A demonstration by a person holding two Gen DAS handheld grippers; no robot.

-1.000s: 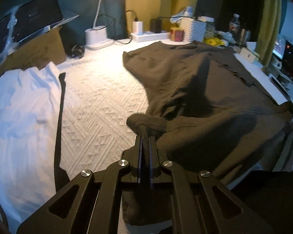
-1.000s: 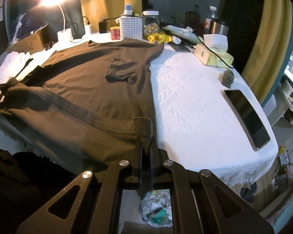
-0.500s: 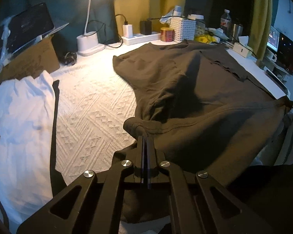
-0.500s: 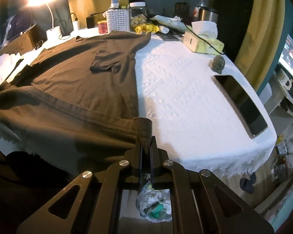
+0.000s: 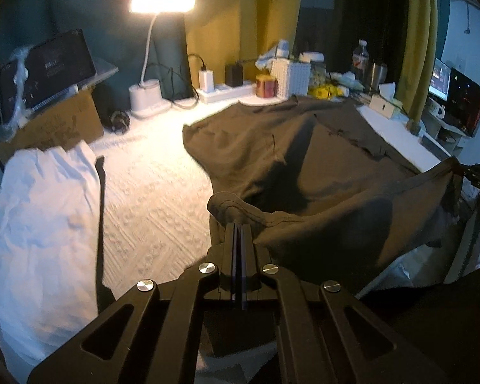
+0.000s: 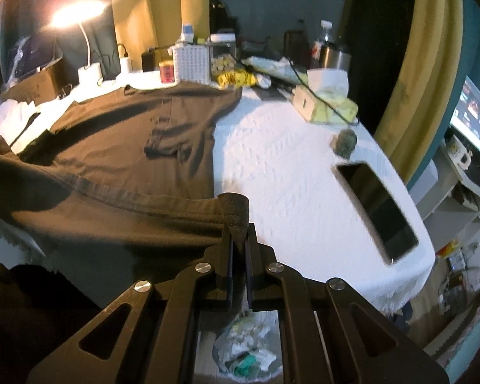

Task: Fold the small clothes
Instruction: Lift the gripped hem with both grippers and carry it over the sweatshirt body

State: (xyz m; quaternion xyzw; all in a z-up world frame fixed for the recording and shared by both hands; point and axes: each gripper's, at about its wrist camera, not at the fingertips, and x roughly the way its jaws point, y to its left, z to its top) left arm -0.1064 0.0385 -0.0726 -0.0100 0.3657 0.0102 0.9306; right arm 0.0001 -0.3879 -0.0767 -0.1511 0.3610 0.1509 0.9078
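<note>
- Firstly, left wrist view: left tongs (image 5: 238, 228) clamped on the hem corner of the dark T-shirt (image 5: 304, 153), lifted off the white-covered desk (image 5: 150, 192). White garment (image 5: 44, 211) lies to the left; lit lamp (image 5: 161, 3) behind.
- Right wrist view: right tongs (image 6: 238, 240) clamped on the opposite hem corner; hem hangs taut between both tongs, shirt body flat on the desk. Phone (image 6: 376, 208) lies well apart to the right.

The dark brown cotton T-shirt's (image 5: 304, 160) pinched hem corners vanish between both grippers' closed fingers. Beyond the left gripper (image 5: 239, 233), the white crumpled garment (image 5: 44, 224) runs off frame.
</note>
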